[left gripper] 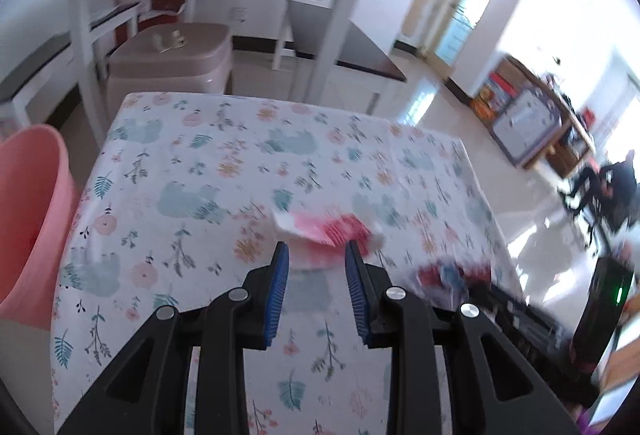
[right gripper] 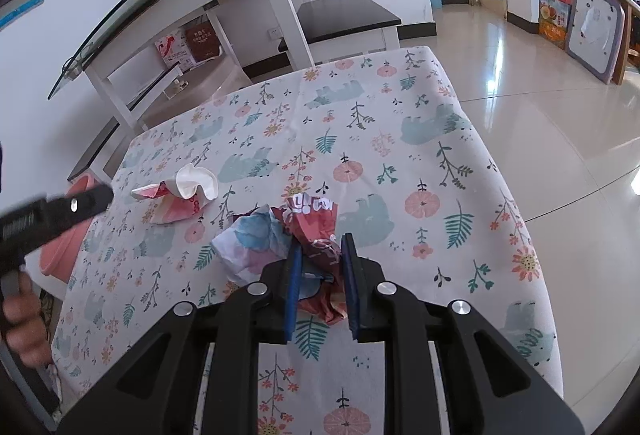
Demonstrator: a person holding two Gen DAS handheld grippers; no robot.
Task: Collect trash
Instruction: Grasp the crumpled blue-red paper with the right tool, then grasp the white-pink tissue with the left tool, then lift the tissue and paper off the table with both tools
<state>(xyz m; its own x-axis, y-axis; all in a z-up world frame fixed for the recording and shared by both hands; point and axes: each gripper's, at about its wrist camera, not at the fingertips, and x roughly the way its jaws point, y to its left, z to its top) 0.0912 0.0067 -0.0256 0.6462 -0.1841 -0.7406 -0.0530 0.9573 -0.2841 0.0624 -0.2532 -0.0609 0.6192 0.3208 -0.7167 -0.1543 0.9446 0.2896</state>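
Observation:
A crushed red-and-white paper cup lies on the floral tablecloth, just beyond my left gripper, which is open and empty. The cup also shows in the right wrist view. A crumpled red, blue and white wrapper lies on the cloth; my right gripper has its jaws on either side of the wrapper's red part, closed against it. The wrapper shows blurred in the left wrist view. A pink bin stands at the table's left edge, also in the right wrist view.
A white glass-topped table and a beige container stand behind the table. The left gripper's body and a hand show at the left of the right view. Shiny tiled floor and boxes lie to the right.

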